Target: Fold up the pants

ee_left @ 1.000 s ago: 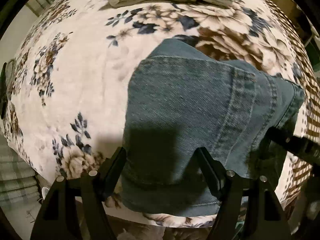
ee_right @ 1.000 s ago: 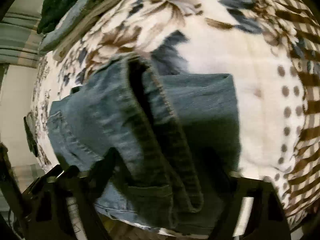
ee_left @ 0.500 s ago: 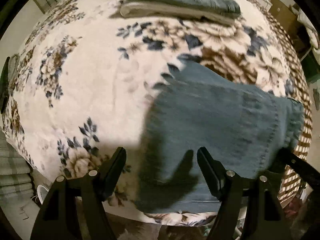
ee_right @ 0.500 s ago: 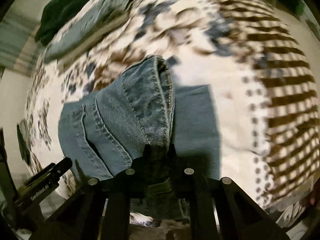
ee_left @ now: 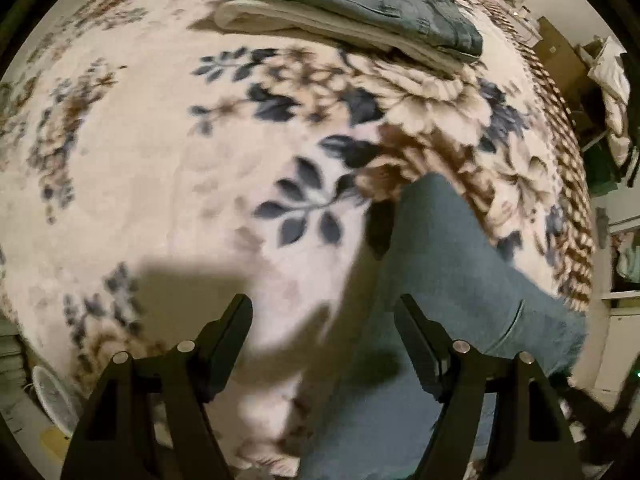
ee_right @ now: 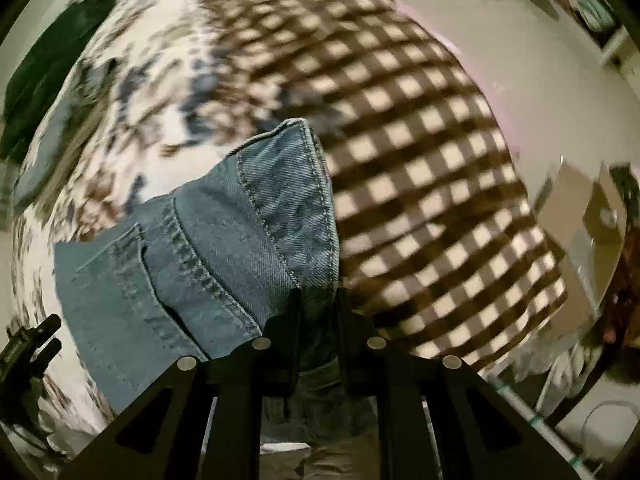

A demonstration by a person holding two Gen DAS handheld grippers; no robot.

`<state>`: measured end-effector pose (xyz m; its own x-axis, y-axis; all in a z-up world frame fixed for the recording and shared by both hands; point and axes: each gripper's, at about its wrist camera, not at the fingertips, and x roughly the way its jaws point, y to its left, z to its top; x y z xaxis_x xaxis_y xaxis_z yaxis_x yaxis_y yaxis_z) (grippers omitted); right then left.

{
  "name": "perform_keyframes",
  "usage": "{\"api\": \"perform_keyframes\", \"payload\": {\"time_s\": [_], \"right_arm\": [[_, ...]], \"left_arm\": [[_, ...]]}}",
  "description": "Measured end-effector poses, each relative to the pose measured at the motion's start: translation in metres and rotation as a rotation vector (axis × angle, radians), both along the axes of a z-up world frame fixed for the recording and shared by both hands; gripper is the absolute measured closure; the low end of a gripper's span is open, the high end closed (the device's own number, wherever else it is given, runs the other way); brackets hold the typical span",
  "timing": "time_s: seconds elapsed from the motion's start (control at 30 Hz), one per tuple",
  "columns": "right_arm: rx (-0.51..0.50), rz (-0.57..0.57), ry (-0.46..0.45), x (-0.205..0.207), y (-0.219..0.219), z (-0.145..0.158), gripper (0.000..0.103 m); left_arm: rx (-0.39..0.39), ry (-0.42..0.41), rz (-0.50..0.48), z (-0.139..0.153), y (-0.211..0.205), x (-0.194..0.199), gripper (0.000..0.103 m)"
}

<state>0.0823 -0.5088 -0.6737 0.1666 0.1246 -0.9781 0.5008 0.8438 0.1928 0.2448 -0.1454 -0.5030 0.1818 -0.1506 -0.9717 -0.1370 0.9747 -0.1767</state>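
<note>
Folded blue denim pants [ee_right: 208,248] lie on a floral blanket [ee_left: 168,168]. My right gripper [ee_right: 316,304] is shut on the folded edge of the pants, lifting it off the blanket. In the left wrist view the pants [ee_left: 440,280] show at lower right, blurred. My left gripper [ee_left: 324,316] is open and empty above the blanket, to the left of the pants. The left gripper's body shows at the lower left edge of the right wrist view [ee_right: 28,344].
A stack of folded clothes [ee_left: 352,12], grey-green over cream, lies at the blanket's far side. The blanket's checkered border [ee_right: 420,152] runs along the right edge. Boxes and clutter [ee_right: 588,232] stand on the floor beyond.
My right gripper closed on the pants' folded edge and lifted it, swinging right. My left gripper moved left off the pants and stayed open.
</note>
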Motion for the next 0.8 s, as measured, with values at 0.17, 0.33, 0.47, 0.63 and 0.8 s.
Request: {"api": "perform_keyframes", "payload": {"time_s": [0.17,0.33,0.47,0.63,0.8], "right_arm": [[0.079,-0.029,0.100,0.011,-0.016,-0.044,0.066],[0.206,-0.116,0.094,0.005,-0.044,-0.040,0.029],[0.286,-0.169,0.003,-0.014,-0.056,-0.023,0.016],[0.335,-0.212,-0.068,-0.028,-0.060,-0.017,0.012],[0.316,-0.214,-0.101,0.010,-0.067,-0.027,0.012]], "left_arm": [[-0.065,-0.002,-0.005,-0.012,-0.006,0.033,0.031],[-0.188,-0.004,0.047,-0.005,0.005,0.048,0.031],[-0.263,0.014,0.084,-0.009,0.002,0.049,0.031],[-0.276,0.076,-0.032,-0.043,-0.031,0.057,0.034],[-0.251,0.012,-0.105,-0.055,-0.042,0.059,0.065]]}}
